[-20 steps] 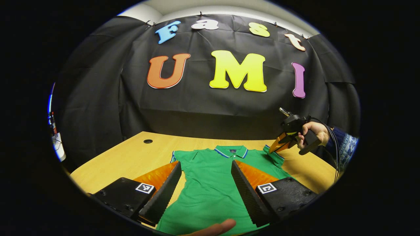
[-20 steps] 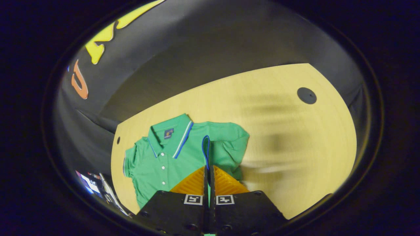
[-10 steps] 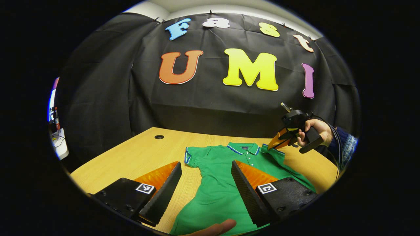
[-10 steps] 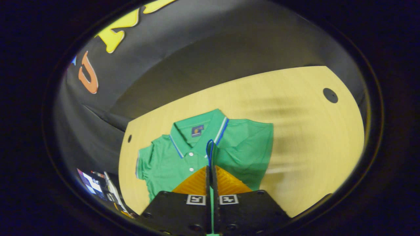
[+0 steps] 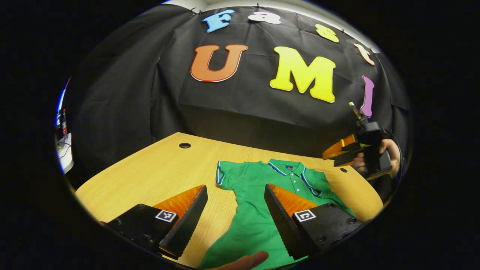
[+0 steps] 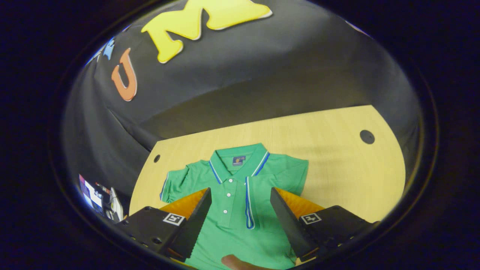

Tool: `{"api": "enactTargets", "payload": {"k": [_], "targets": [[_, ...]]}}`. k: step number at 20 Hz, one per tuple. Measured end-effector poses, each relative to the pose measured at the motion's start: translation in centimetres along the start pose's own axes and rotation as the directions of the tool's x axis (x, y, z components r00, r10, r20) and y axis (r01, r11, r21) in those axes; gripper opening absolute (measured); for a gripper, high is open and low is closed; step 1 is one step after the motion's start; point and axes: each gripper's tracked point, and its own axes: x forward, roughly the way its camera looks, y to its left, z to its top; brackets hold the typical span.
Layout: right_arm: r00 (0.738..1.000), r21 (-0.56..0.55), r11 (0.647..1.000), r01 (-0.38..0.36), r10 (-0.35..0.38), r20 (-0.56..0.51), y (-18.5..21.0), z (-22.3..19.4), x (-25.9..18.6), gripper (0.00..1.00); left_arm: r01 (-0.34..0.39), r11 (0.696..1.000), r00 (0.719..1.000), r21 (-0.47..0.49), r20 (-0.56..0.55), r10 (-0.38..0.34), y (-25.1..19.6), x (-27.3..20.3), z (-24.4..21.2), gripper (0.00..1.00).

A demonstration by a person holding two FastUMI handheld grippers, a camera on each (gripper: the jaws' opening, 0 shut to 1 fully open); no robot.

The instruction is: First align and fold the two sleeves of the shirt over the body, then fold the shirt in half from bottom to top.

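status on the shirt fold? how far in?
Done: one sleeve lies folded over the shirt body, its blue-trimmed cuff beside the buttons. In hand: nothing; the right gripper and left gripper are both open above the fabric. Left: the other sleeve, flat out on the table, then the bottom-to-top fold.

A green polo shirt (image 6: pixel 240 210) lies flat, face up, on the light wooden desk (image 6: pixel 337 150), its blue-and-white-trimmed collar (image 6: pixel 239 161) toward the desk's far edge and its white-buttoned placket running down the chest. One short sleeve (image 6: pixel 249 202) is folded across the body, its blue-edged cuff lying just beside the placket. The other sleeve (image 6: pixel 170 183) still spreads outward onto the desk, cuff trimmed in blue and white. In the left gripper view the shirt (image 5: pixel 255 210) stretches toward the desk's near edge.
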Motion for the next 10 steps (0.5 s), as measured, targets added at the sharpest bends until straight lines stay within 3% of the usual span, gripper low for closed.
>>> {"api": "enactTargets", "payload": {"k": [5,8,10], "targets": [[0.973,-0.092,0.995,0.025,-0.003,0.232,0.5,1.0,-8.1,0.96,-0.019,1.0,1.0,-0.015,-0.023,0.019,1.7,5.1,3.1,0.98],[0.927,-0.15,0.985,0.09,-0.028,0.375,-0.2,0.6,-12.7,0.92,-0.058,0.998,0.998,0.017,-0.034,0.058,3.9,9.3,4.4,0.98],[0.88,-0.175,0.975,0.134,-0.036,0.474,-0.8,0.2,-15.8,0.96,-0.076,0.994,0.993,0.077,-0.084,0.082,5.3,12.5,3.2,0.97]]}}
